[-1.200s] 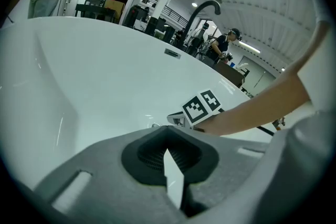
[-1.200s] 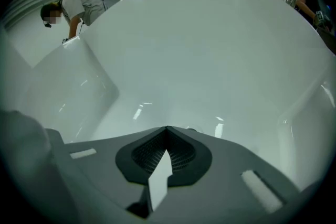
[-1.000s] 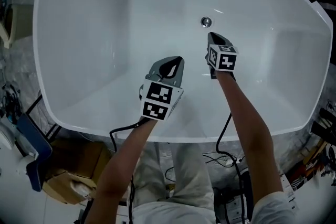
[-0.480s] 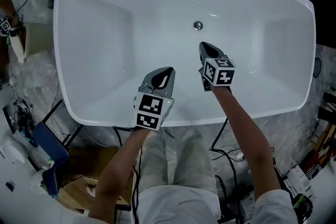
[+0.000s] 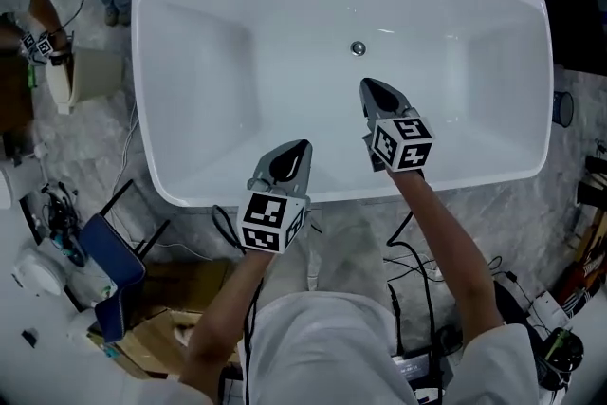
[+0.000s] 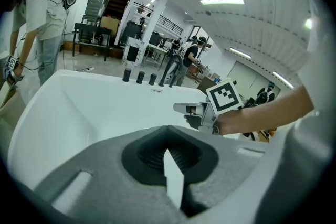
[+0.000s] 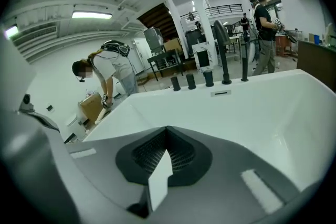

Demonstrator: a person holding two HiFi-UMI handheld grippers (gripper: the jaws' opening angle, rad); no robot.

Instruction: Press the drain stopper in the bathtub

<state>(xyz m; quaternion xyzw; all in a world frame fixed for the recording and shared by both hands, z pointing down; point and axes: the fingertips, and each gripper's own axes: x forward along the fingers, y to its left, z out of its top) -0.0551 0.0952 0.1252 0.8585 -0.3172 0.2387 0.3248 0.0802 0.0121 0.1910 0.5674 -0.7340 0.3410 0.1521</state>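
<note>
Farther from the round drain stopper (image 5: 358, 47), left gripper (image 5: 295, 150) and right gripper (image 5: 369, 85) sit closed.

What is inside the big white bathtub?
Only a small round metal drain stopper shows on the white bathtub floor. The right gripper and left gripper hide patches of floor beneath them.

Head view evenly lit, darker toward its corners, small glints on the white bathtub (image 5: 237, 62) near 12 o'clock, gripper views fisheye-bent with black rims, ceiling strip lamp (image 6: 222, 1) glaring at 1 o'clock, nearest foreground soft.
</note>
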